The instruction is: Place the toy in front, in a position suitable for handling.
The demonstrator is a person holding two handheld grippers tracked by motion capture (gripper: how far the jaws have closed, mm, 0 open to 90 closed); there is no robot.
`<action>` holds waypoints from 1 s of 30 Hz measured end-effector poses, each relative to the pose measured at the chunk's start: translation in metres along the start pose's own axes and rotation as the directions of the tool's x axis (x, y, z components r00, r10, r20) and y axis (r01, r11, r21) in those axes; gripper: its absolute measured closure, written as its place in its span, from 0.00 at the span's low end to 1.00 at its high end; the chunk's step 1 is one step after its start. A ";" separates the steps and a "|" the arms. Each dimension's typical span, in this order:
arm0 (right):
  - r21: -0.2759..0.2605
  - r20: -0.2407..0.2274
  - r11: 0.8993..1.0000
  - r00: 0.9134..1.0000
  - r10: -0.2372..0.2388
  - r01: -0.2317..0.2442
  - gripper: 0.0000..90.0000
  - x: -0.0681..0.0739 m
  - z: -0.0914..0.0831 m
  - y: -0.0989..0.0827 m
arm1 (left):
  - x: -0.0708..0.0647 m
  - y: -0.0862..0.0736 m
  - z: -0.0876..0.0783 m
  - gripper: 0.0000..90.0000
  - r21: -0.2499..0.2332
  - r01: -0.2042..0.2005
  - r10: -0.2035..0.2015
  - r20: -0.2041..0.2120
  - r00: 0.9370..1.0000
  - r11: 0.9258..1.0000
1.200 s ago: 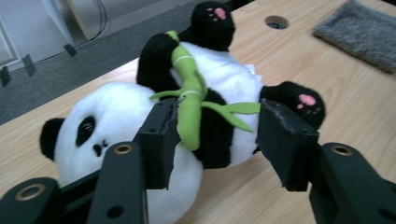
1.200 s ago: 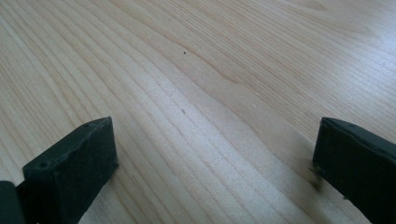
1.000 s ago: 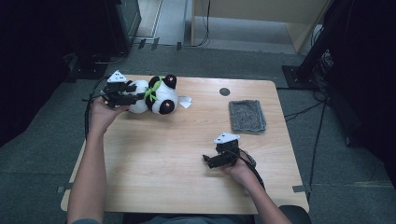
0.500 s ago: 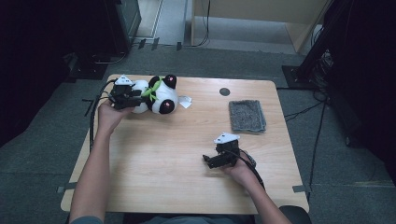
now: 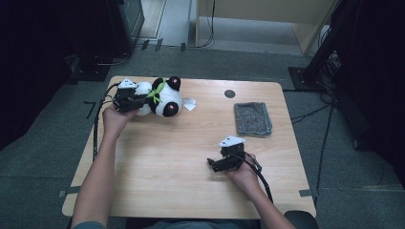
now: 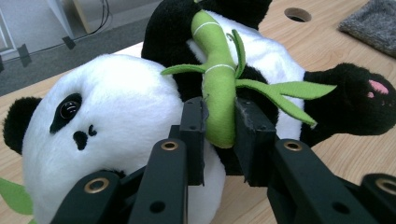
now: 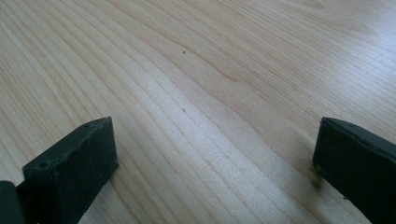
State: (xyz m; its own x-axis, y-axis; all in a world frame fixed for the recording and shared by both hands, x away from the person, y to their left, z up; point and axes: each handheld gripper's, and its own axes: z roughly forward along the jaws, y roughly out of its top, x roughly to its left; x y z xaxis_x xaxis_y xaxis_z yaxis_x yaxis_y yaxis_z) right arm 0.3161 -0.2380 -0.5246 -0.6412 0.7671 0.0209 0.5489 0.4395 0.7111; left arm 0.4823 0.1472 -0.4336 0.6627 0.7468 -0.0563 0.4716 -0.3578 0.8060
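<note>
Two grippers | left gripper [image 6: 219,135] fingers just closed, clamping panda's bamboo stalk [image 6: 217,88] | right gripper [image 7: 215,163] fingers apart above table [image 7: 196,70]

A light wooden table with rounded corners [image 5: 157,162] fills the middle of the frame. A black-and-white plush panda holding a green felt bamboo stalk [image 5: 165,98] lies on its upper left. A small dark round hole [image 5: 229,93] sits near the top edge, and a grey fuzzy rectangular cloth [image 5: 252,118] lies flat at upper right.

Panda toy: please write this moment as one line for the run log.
left claw: closing, now clamped on green bamboo stalk of panda toy | right claw: open, over bare table
</note>
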 end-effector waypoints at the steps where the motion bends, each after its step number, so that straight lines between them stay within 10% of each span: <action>1: 0.000 0.000 1.000 1.000 0.000 0.000 0.00 0.000 0.000 0.000 | 0.000 0.000 0.000 0.84 0.000 0.000 0.000 0.000 1.000 1.000; 22: -0.005 0.003 1.000 1.000 0.003 -0.003 0.01 0.000 0.000 0.001 | -0.020 0.022 -0.024 0.91 -0.100 0.041 -0.037 0.041 0.998 0.994; 30: -0.024 0.010 1.000 1.000 0.015 -0.015 0.18 -0.001 -0.002 0.002 | -0.037 0.031 -0.034 0.91 -0.109 0.056 -0.050 0.058 0.997 0.992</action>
State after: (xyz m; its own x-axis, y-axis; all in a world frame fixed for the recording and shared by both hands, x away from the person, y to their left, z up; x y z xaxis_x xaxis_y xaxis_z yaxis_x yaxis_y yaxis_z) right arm 0.3165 -0.2393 -0.5217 -0.6277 0.7780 0.0246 0.5449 0.4167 0.7276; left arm 0.4524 0.1276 -0.3861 0.6711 0.7298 -0.1302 0.4413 -0.2522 0.8612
